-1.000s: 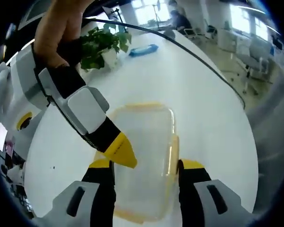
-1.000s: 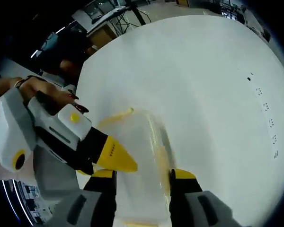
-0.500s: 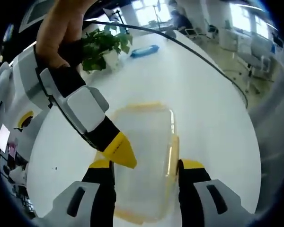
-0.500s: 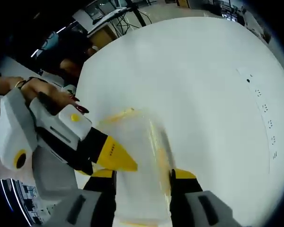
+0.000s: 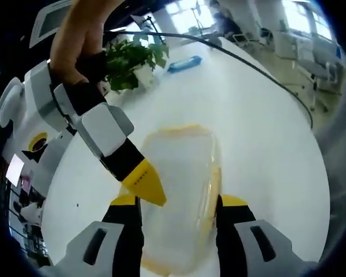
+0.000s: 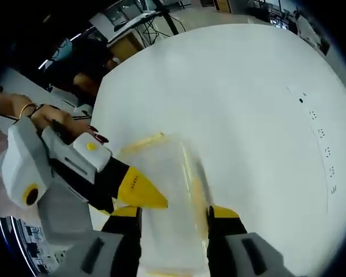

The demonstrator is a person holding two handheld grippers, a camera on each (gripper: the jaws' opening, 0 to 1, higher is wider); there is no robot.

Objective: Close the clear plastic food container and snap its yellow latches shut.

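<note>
The clear plastic container (image 5: 179, 190) lies on the white table with its lid on and a yellow latch (image 5: 214, 190) along its right side. My left gripper (image 5: 179, 202) is open, its yellow-tipped jaws standing astride the container. The right gripper's yellow tip (image 5: 144, 183), held by a hand, comes in from the left and rests on the lid's left edge. In the right gripper view the same container (image 6: 167, 190) sits between the open jaws of my right gripper (image 6: 173, 212), with a yellow latch (image 6: 197, 193) by the right jaw. There the left gripper's tip (image 6: 139, 193) touches the lid.
A potted green plant (image 5: 130, 60) and a blue object (image 5: 184, 62) stand at the table's far end. The round white table (image 6: 248, 104) stretches wide to the right, with small dark marks (image 6: 320, 135) near its edge. A person sits beyond the table (image 6: 86, 63).
Both grippers stay in place on the container. The left gripper view has tilted slightly, and the hand holding the left gripper has shifted a little.
</note>
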